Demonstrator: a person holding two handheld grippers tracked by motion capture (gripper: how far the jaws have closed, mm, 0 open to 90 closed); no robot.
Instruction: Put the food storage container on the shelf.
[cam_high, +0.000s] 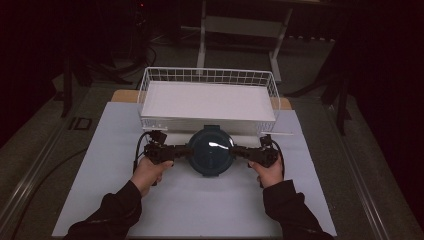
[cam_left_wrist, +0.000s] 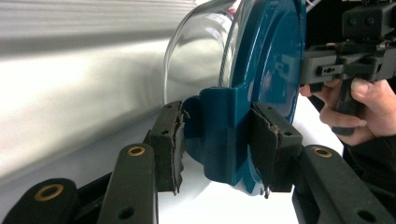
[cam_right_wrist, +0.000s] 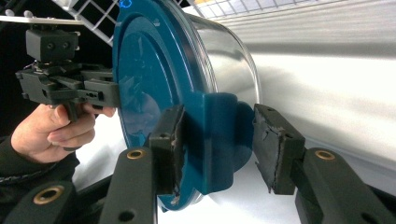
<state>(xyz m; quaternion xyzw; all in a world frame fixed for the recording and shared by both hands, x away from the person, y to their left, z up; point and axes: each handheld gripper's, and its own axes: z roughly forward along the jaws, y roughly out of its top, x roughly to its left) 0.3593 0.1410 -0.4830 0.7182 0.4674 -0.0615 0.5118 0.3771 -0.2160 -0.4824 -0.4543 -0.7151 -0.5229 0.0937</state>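
A round glass container with a dark blue lid (cam_high: 210, 150) sits between my two grippers, just in front of the wire basket. My left gripper (cam_high: 186, 151) holds its left side and my right gripper (cam_high: 235, 150) its right side. In the left gripper view the left gripper (cam_left_wrist: 217, 126) is shut on the blue tab (cam_left_wrist: 219, 140) at the lid's rim, both pads pressing it. In the right gripper view the right gripper (cam_right_wrist: 217, 130) clamps the opposite tab (cam_right_wrist: 219, 140) the same way. The clear bowl (cam_right_wrist: 229, 56) shows behind the lid (cam_right_wrist: 149, 79).
A white wire basket (cam_high: 207, 71) with a flat white floor stands right behind the container. A white mat (cam_high: 150, 210) covers the table under my hands. Dark floor and table legs lie beyond. The opposite hand with its gripper (cam_left_wrist: 345, 65) shows past the lid.
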